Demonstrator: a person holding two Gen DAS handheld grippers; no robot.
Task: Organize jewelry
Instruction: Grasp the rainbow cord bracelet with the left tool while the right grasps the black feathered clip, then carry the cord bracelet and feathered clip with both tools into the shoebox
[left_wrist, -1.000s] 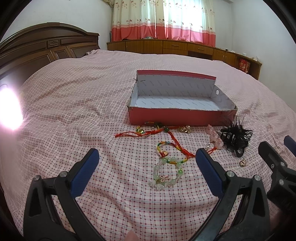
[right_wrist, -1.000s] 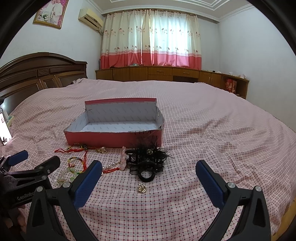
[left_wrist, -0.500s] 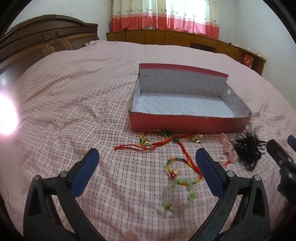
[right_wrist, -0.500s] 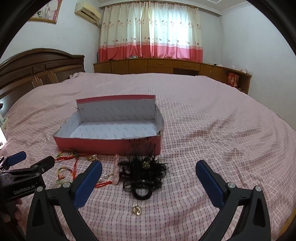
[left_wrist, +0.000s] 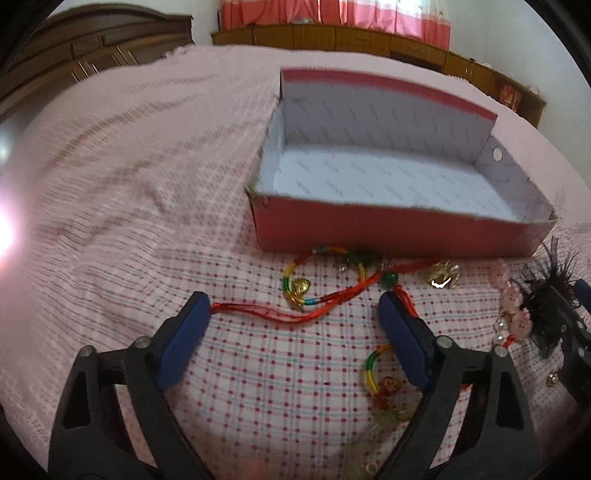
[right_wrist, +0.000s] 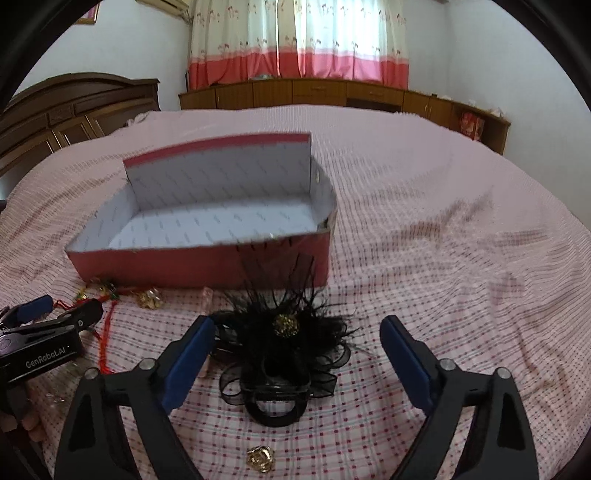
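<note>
An open red box (left_wrist: 388, 236) with a white inside lies on the bed; it also shows in the right wrist view (right_wrist: 207, 262). My left gripper (left_wrist: 295, 317) is open, low over a red cord bracelet (left_wrist: 295, 314) with a gold charm (left_wrist: 300, 287). A multicoloured bracelet (left_wrist: 373, 369) lies by its right finger. My right gripper (right_wrist: 297, 341) is open and straddles a black feather hair piece (right_wrist: 284, 347). A gold trinket (right_wrist: 261, 458) lies below it. Pink beads (left_wrist: 513, 314) lie to the right in the left wrist view.
The pink checked bedspread (right_wrist: 443, 258) spreads all around. A dark wooden headboard (left_wrist: 74, 48) stands at the left and low wooden cabinets (right_wrist: 332, 92) under pink curtains at the far wall. Another gold trinket (left_wrist: 441, 275) lies by the box front.
Both grippers have moved forward and down toward the jewelry. The left one now sits over the red cord bracelet, the right one around the black feather piece. Both stay open.
</note>
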